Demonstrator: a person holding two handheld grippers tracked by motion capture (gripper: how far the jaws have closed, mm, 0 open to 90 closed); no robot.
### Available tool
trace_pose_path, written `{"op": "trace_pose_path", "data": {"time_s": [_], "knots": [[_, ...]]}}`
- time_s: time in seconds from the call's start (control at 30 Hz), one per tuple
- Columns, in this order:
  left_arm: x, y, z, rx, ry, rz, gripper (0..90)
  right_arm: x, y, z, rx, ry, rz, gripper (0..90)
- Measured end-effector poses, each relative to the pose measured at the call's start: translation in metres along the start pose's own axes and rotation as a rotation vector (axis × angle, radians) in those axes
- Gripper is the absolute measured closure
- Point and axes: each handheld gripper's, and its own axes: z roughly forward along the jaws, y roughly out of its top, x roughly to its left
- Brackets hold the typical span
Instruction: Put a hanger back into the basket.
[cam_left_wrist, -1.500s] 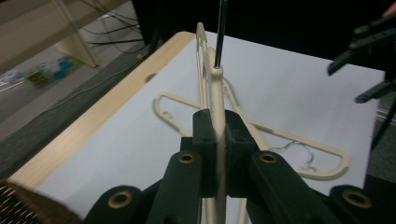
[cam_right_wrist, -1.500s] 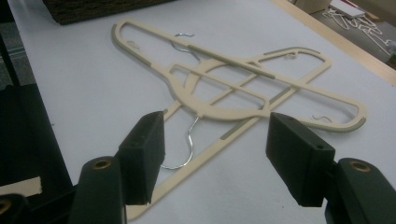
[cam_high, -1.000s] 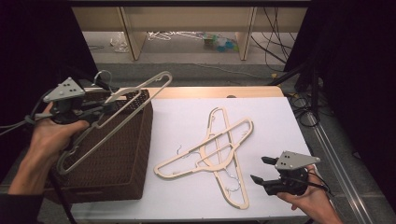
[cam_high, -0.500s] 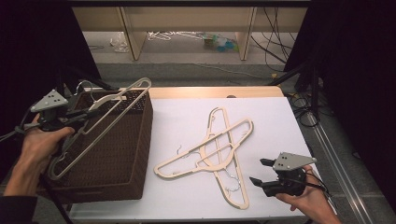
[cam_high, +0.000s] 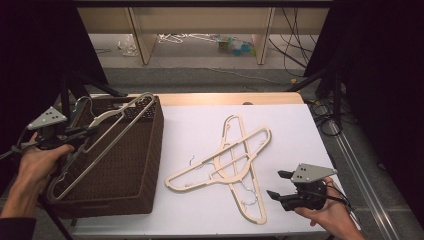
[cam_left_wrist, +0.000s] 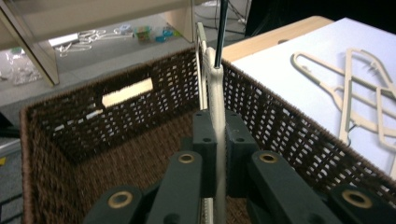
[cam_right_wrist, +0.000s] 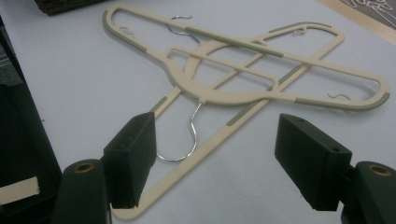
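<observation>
Risk of snagging: left gripper (cam_high: 75, 135), fingers clamped on a beige hanger (cam_high: 107, 137) tilted over the wicker basket (cam_high: 142, 170), may catch its rim; right gripper (cam_high: 282, 186) fingers apart near crossed hangers (cam_high: 225, 162) on table (cam_high: 190, 130).

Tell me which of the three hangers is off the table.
The hanger clamped in the left gripper, tilted over the brown basket. The other two hangers lie crossed on the white table near the open right gripper.
</observation>
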Motion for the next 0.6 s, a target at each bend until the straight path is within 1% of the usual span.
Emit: {"op": "trace_pose_path", "data": {"time_s": [0.1,0.13,0.2,0.23,0.27,0.3,0.33,0.37,0.4,0.43,0.47,0.5,0.53,0.57,0.6], "knots": [[0.001,-0.004,0.007,0.02,-0.017,0.002,85.2,0.0,0.0,0.001,0.001,0.002,0.001,30.3],[0.0,-0.006,0.009,0.03,-0.018,-0.015,85.2,0.0,0.0,0.001,0.001,0.002,0.001,30.3],[0.001,-0.008,0.013,0.046,-0.026,0.002,85.2,0.0,0.0,0.001,0.0,0.002,0.001,30.2],[-0.001,-0.01,0.015,0.058,-0.022,-0.01,85.1,0.0,0.0,0.001,-0.001,0.002,0.002,30.1],[0.002,-0.01,0.017,0.061,-0.033,0.021,85.2,0.0,0.0,0.001,-0.003,0.002,0.003,30.1],[0.001,-0.012,0.019,0.072,-0.031,0.007,85.1,0.0,0.0,0.001,-0.002,0.002,0.001,29.9],[0.003,-0.015,0.024,0.065,-0.045,0.015,85.1,0.0,0.0,0.001,-0.001,0.003,0.004,29.5],[0.003,-0.015,0.024,0.065,-0.045,0.015,85.1,0.0,0.0,0.001,-0.002,0.002,0.002,29.5],[0.005,-0.016,0.026,0.072,-0.054,0.023,85.1,0.0,0.0,0.001,-0.002,0.002,0.002,29.5],[0.005,-0.017,0.027,0.087,-0.047,0.023,85.1,0.0,-0.001,0.002,-0.003,0.001,0.0,29.5],[0.004,-0.021,0.031,0.085,-0.051,-0.005,85.0,0.0,-0.001,0.002,0.002,0.004,-0.001,29.5],[0.004,-0.021,0.031,0.085,-0.051,-0.005,85.0,0.0,-0.001,0.002,-0.001,0.002,-0.001,29.4],[0.004,-0.022,0.031,0.112,-0.05,-0.003,85.0,0.0,-0.001,0.002,-0.001,0.002,-0.001,29.4],[0.008,-0.022,0.033,0.117,-0.053,0.049,85.0,0.0,-0.001,0.003,-0.001,0.003,0.0,29.4],[0.007,-0.025,0.035,0.133,-0.048,0.037,84.9,0.0,-0.001,0.003,0.003,0.009,-0.001,29.4]]}}
